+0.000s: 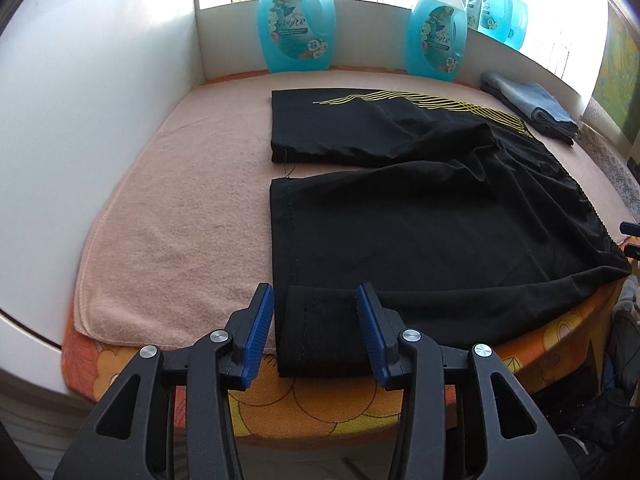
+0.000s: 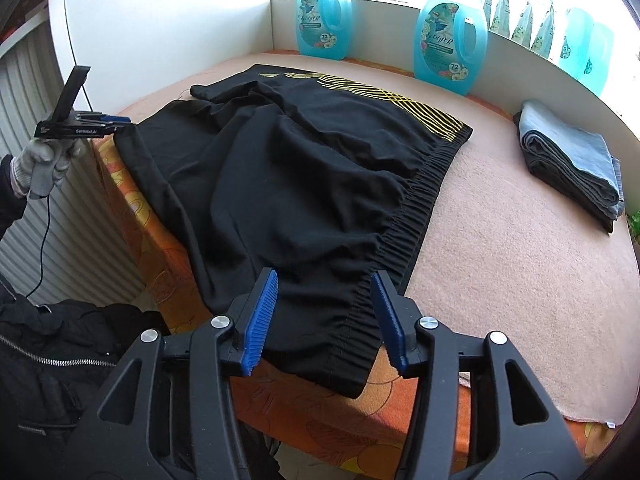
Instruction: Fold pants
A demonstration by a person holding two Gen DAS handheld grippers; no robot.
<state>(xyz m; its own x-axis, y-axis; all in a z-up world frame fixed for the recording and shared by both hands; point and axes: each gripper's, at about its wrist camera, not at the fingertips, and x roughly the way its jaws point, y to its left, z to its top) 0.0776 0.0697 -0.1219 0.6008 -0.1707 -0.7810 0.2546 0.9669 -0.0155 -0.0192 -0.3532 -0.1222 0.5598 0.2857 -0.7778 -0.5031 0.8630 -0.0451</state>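
The black pants (image 1: 400, 220) lie spread on the pink towel (image 1: 180, 216) ahead of both claws, the hem corner of the near leg between the parted jaws of the left claw (image 1: 316, 332) and the waistband between the parted jaws of the right claw (image 2: 326, 320).

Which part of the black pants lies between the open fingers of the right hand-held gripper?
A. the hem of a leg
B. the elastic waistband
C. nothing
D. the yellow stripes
B: the gathered elastic waistband of the black pants sits between the open fingers of the right hand-held gripper.
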